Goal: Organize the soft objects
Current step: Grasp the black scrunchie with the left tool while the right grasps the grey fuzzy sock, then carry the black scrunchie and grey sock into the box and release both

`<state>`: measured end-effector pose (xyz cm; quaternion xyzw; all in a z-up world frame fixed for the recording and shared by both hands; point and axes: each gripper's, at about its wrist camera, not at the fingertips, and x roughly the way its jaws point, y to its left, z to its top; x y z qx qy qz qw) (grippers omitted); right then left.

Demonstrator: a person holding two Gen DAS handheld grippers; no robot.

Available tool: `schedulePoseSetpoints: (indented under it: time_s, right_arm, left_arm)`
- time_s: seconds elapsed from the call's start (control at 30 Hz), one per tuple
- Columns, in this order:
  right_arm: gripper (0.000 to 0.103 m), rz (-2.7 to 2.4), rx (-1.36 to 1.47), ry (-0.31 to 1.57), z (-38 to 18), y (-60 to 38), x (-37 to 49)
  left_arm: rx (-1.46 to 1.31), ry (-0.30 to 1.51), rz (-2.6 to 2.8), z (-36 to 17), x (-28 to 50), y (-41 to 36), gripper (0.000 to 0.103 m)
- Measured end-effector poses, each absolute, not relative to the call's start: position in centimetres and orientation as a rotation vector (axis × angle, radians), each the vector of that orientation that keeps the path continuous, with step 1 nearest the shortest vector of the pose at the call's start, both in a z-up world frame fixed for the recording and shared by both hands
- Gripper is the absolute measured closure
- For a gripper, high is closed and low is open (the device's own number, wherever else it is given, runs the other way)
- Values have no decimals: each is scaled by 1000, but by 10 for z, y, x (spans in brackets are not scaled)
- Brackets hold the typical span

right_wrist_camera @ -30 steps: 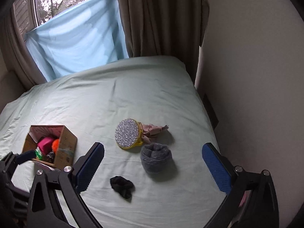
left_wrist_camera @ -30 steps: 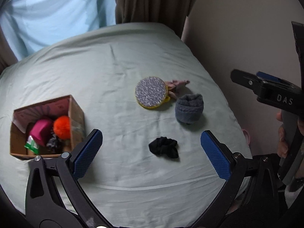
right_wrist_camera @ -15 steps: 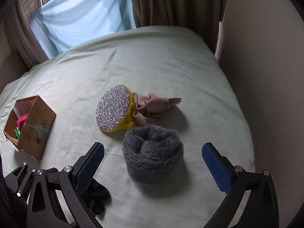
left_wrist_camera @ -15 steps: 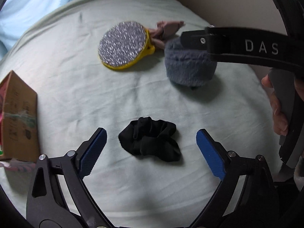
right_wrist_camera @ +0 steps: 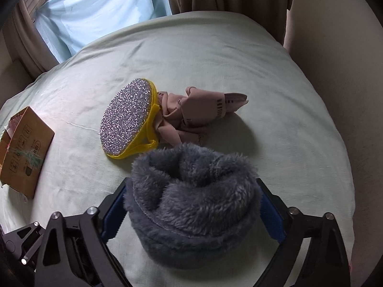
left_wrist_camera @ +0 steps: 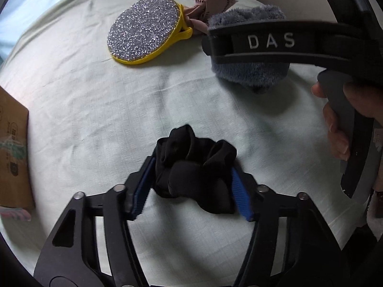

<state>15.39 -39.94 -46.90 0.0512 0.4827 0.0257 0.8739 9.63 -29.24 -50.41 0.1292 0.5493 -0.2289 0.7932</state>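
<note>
A black scrunchie (left_wrist_camera: 191, 165) lies on the pale green bed sheet (left_wrist_camera: 95, 95). My left gripper (left_wrist_camera: 191, 191) straddles it, jaws closing, and both blue pads press into its sides. A grey fluffy fleece roll (right_wrist_camera: 191, 191) stands upright between the jaws of my right gripper (right_wrist_camera: 191, 217). Those jaws are closing too, and the pads meet its fuzzy sides. In the left wrist view the same roll (left_wrist_camera: 251, 74) is partly hidden by the right gripper's black body. A person's hand (left_wrist_camera: 340, 124) holds that body's handle.
A round glittery pad with a yellow rim (right_wrist_camera: 126, 119) lies beyond the roll, with a crumpled pink cloth (right_wrist_camera: 198, 110) against it. A cardboard box (right_wrist_camera: 24, 143) stands at the left. A curtain and a wall border the bed on the right.
Both grippers came down onto the bed. The left jaws went from wide open to closed around the scrunchie. The right jaws narrowed onto the grey roll.
</note>
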Motion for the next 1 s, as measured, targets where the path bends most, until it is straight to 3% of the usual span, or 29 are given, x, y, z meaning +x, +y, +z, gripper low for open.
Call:
schedulePoseSetpoints:
  time_s: [0.2, 0.43, 0.67, 1.0]
  right_arm:
    - [35, 65, 112, 1031, -473, -398, 154]
    - [50, 61, 152, 1032, -471, -401, 154]
    - [53, 44, 166, 1007, -441, -406, 144]
    - [53, -1, 154, 912, -350, -408, 116]
  left_arm:
    - [264, 1190, -478, -500, 113, -292, 76]
    - [264, 1184, -468, -496, 128, -288, 78]
    - [244, 1164, -471, -468, 136, -286, 78]
    - [231, 1049, -498, -384, 135, -277, 79]
